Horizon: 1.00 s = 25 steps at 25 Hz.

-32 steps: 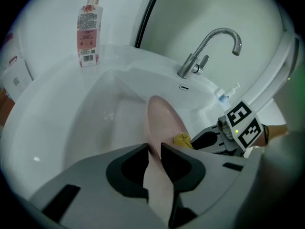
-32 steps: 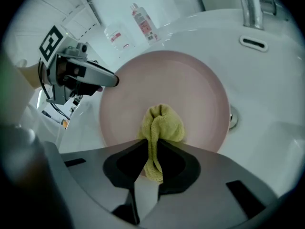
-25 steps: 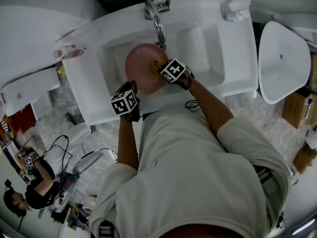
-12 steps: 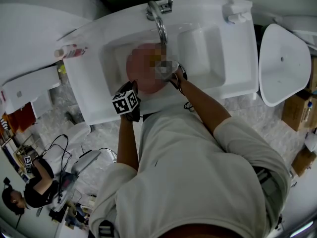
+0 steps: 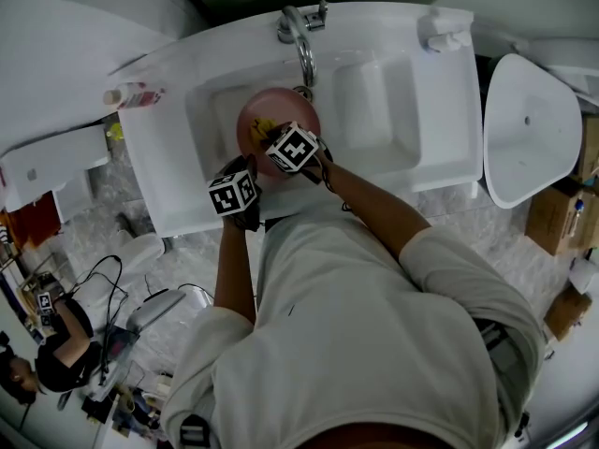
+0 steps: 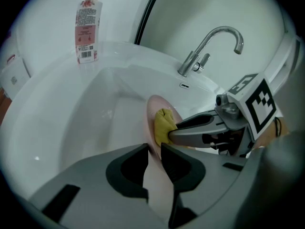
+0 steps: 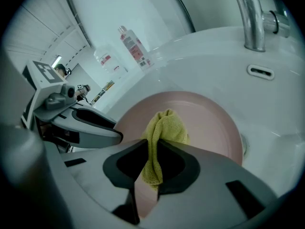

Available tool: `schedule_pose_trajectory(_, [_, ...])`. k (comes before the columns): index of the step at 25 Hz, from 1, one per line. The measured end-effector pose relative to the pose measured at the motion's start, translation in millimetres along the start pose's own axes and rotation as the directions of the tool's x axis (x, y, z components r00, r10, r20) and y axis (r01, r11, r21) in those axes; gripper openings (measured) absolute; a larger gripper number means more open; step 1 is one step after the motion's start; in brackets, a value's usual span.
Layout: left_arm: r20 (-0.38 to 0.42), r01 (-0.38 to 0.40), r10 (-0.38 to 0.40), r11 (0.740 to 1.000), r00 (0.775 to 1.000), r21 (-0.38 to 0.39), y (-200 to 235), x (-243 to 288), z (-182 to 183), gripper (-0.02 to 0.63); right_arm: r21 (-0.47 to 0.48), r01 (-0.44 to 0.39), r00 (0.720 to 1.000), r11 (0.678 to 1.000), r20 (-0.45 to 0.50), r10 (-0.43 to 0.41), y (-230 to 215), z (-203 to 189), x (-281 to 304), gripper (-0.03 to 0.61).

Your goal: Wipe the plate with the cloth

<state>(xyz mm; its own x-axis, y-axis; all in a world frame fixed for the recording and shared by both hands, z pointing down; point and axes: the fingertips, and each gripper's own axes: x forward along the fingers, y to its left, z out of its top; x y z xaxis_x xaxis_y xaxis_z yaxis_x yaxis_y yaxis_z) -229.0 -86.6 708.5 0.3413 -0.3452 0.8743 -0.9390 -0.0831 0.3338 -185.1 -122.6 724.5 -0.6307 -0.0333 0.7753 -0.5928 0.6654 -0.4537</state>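
The pink plate (image 7: 209, 123) sits in the sink (image 5: 374, 92) basin under the faucet (image 5: 301, 40). The left gripper (image 6: 153, 151) stays clamped on the plate's near rim. The right gripper (image 7: 151, 144) is closed on the yellow cloth (image 7: 164, 125) and presses it against the plate's face. Since a second ago, the right gripper and cloth have slid from the plate's right side toward its left.

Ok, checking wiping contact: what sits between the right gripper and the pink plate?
Only the yellow cloth, pinched in the right gripper, its bunched end against the plate; the right gripper view shows this.
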Motion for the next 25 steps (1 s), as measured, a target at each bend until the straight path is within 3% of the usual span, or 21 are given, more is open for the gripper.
schedule_pose_trajectory(8, [0.002,0.023,-0.023,0.999,1.000,-0.024,6.8,9.7,-2.4,0.095,-0.048,-0.069,0.997,0.996,-0.023,0.068,16.1,-11.9,-6.9,0.061])
schedule_pose_trajectory(13, [-0.034,0.013,-0.013,1.000,0.999,-0.001,20.8,23.3,-4.0,0.095,-0.087,0.052,0.999,0.995,0.014,-0.051,-1.8,-15.6,-34.6,0.060])
schedule_pose_trajectory(19, [-0.072,0.012,-0.009,0.999,0.997,0.040,33.3,39.8,-4.1,0.091,-0.012,0.173,0.983,0.985,0.059,-0.172,-20.2,-23.0,-65.3,0.060])
schedule_pose_trajectory(25, [-0.097,0.021,-0.013,0.996,0.995,0.085,35.0,50.0,-1.4,0.092,0.058,0.324,0.935,0.944,0.131,-0.329,-35.4,-23.9,-99.8,0.060])
